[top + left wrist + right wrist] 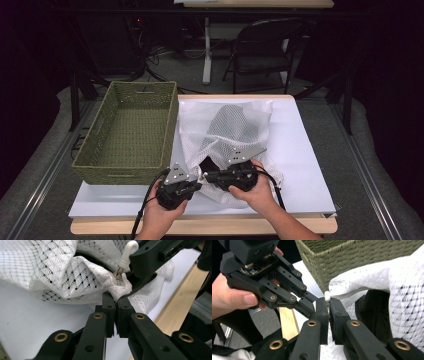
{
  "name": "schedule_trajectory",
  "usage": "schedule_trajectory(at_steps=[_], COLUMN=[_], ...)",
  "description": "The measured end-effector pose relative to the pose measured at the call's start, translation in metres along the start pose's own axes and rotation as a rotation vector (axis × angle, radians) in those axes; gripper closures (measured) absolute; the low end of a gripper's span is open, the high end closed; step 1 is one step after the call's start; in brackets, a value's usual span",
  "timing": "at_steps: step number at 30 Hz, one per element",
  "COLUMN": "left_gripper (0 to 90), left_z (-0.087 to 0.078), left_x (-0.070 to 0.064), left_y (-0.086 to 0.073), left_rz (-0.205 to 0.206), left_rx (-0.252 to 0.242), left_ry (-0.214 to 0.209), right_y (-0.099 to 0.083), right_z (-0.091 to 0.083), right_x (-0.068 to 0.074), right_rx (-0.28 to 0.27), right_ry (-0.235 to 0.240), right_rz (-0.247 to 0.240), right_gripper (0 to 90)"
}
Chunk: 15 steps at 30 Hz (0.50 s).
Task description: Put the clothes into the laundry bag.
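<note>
The left gripper (115,298) pinches the mesh bag (75,277) edge — the right gripper (328,301), opposite, clamps the zipper pull (327,296).

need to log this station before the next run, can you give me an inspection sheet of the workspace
surface: white sheet over a wooden table, flat and clean.
job's things: white mesh bag lying on the sheet, dark contents inside; its white zipper pull is at the near opening.
clutter: green woven basket at the left of the bag, nothing seen in it.
grippers: left gripper shut on the bag's mesh edge; right gripper shut on the zipper pull.
cables: a black cable trails from the left gripper toward the person.
surroundings: dark room, folding chair and a table leg behind.
</note>
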<state>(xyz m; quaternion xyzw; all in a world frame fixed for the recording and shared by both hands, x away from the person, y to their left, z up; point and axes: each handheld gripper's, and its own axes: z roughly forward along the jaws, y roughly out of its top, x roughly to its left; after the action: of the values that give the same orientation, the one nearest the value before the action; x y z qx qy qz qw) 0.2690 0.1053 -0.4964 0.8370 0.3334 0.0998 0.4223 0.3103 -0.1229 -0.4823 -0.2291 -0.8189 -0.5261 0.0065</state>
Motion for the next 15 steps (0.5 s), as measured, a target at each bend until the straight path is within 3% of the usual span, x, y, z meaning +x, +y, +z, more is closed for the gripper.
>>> schedule_trajectory(at_steps=[6, 13, 15], left_gripper=[87.3, 87.2, 87.0], left_z=[0.0018, 0.0052, 0.0053], left_x=[0.0033, 0.0034, 0.0043], left_y=[-0.0026, -0.0052, -0.0057], left_rz=[-0.003, -0.001, 0.002], left_rx=[0.003, 0.012, 0.013], left_ry=[-0.024, -0.026, -0.026], right_y=[-0.0006, -0.0002, 0.0001], right_z=[0.0017, 0.0067, 0.0080], right_x=[-0.0011, -0.0033, -0.0034], right_rx=[0.009, 0.026, 0.037], right_ry=[-0.009, 0.011, 0.012], right_rz=[0.005, 0.019, 0.018], right_gripper=[78.2, 78.9, 86.4])
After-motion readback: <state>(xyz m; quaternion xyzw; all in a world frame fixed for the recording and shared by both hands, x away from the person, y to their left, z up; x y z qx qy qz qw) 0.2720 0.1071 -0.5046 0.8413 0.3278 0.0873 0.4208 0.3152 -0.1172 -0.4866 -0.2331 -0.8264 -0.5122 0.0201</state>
